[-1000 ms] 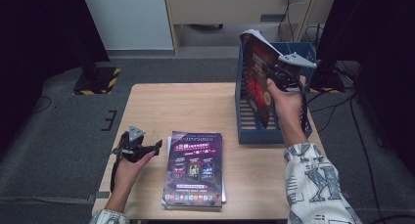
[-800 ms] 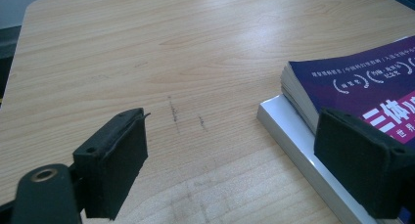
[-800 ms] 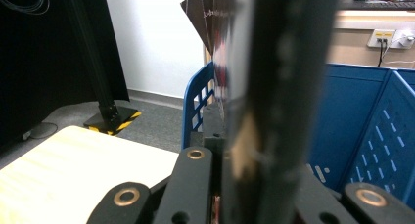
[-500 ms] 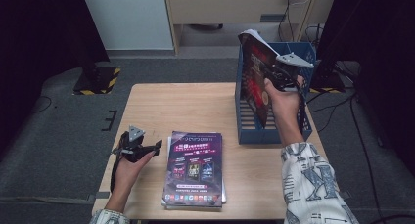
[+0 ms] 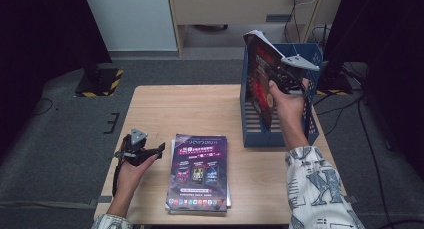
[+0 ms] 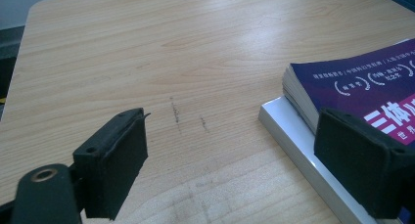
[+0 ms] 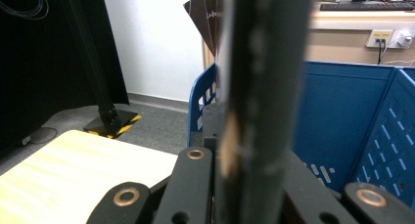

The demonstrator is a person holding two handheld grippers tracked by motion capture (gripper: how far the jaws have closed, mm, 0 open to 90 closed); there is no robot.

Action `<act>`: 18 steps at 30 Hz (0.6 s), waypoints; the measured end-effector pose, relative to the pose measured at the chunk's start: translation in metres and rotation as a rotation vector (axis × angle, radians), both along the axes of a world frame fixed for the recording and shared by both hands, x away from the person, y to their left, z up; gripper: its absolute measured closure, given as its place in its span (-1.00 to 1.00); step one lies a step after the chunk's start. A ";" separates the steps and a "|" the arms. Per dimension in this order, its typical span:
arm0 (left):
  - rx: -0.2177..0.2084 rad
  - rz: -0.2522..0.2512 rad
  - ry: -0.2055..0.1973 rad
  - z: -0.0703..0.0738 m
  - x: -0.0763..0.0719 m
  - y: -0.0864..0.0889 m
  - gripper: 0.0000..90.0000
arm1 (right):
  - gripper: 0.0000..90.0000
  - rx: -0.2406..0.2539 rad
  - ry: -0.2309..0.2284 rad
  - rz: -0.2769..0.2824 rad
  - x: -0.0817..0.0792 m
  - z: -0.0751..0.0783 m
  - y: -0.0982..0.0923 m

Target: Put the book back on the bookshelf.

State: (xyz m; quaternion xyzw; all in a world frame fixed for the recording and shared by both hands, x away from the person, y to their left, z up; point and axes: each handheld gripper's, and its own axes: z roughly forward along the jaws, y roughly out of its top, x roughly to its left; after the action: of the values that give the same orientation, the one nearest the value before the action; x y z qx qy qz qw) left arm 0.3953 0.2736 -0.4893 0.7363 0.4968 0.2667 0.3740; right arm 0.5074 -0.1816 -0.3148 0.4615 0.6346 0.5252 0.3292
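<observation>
My right gripper (image 5: 278, 80) is shut on a dark magazine (image 5: 260, 76), holding it upright in the blue file rack (image 5: 305, 123) at the table's right side. In the right gripper view the magazine (image 7: 259, 87) stands edge-on between the jaws, with the blue rack (image 7: 342, 121) behind it. A stack of purple-covered magazines (image 5: 198, 171) lies flat near the table's front edge. My left gripper (image 5: 159, 150) rests on the table just left of that stack, open with nothing between its fingers. In the left gripper view (image 6: 235, 155) the stack (image 6: 372, 92) lies beside the right jaw.
The wooden table (image 5: 185, 109) has bare room at its back left. Behind it stand a white panel (image 5: 130, 19) and a wooden cabinet (image 5: 240, 9). A black-and-yellow stand base (image 5: 100, 81) sits on the floor at the left. Cables trail at the right.
The right hand and its magazine have shifted slightly in the rack. The left gripper has not moved.
</observation>
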 end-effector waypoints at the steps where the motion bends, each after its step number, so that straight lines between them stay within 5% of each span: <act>1: 0.001 0.000 -0.001 0.000 0.000 0.000 -0.73 | 0.93 0.002 -0.002 -0.002 0.000 0.000 0.000; 18: 0.001 -0.002 -0.001 0.000 0.000 0.000 -0.73 | 0.93 0.012 -0.013 -0.021 0.002 -0.006 0.004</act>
State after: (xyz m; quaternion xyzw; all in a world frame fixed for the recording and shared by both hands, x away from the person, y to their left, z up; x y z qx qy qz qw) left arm 0.3952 0.2731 -0.4891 0.7368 0.4958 0.2670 0.3742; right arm 0.5091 -0.1779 -0.3210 0.4669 0.6243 0.5286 0.3359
